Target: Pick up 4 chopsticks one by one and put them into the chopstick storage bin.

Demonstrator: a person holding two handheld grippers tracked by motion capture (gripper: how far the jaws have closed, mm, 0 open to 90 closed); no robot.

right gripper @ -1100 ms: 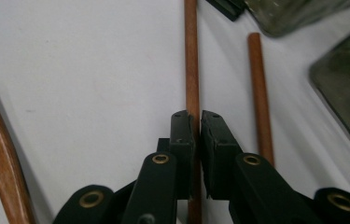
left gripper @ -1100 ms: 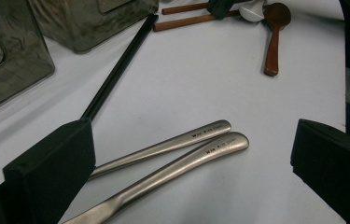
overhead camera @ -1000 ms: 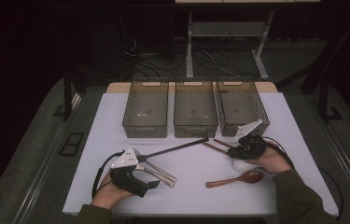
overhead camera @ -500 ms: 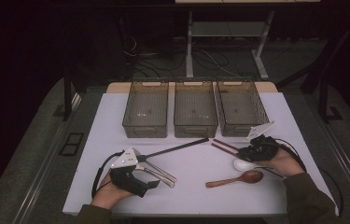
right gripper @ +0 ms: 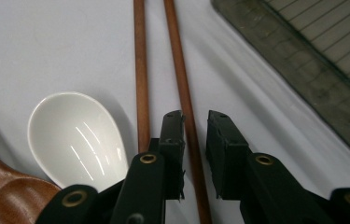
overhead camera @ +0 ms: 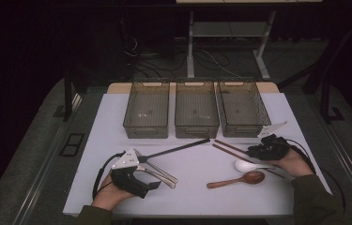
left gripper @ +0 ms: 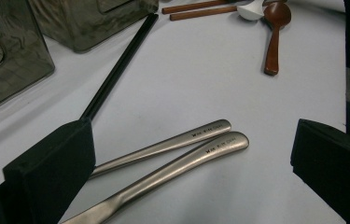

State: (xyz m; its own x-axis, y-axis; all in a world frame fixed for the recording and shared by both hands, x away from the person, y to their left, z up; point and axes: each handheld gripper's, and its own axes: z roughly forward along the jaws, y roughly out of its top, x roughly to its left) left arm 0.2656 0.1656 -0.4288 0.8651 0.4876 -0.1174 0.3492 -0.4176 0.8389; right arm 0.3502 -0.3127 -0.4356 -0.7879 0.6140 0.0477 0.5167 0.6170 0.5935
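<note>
Right tongs [right gripper: 196, 116] barely open, just been opening, straddling one brown chopstick [right gripper: 182, 70], not clamped. White spoon [right gripper: 77, 135] just left of jaws, wooden spoon [right gripper: 4, 200] beyond it. Left tongs [left gripper: 190, 135] wide open, empty, steel handles [left gripper: 172, 144] between jaws. Bins [overhead camera: 146, 126] ahead, all empty. Looks like nothing sorted yet, everything left.

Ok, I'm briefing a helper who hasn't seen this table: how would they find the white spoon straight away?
Start at the white table and its row of three clear plastic bins; go to the right-hand bin, then come toward the near edge. The small white ceramic spoon lies there beside the pair of brown wooden chopsticks. Its glossy white bowl sets it apart from the brown wooden spoon just in front.
</note>
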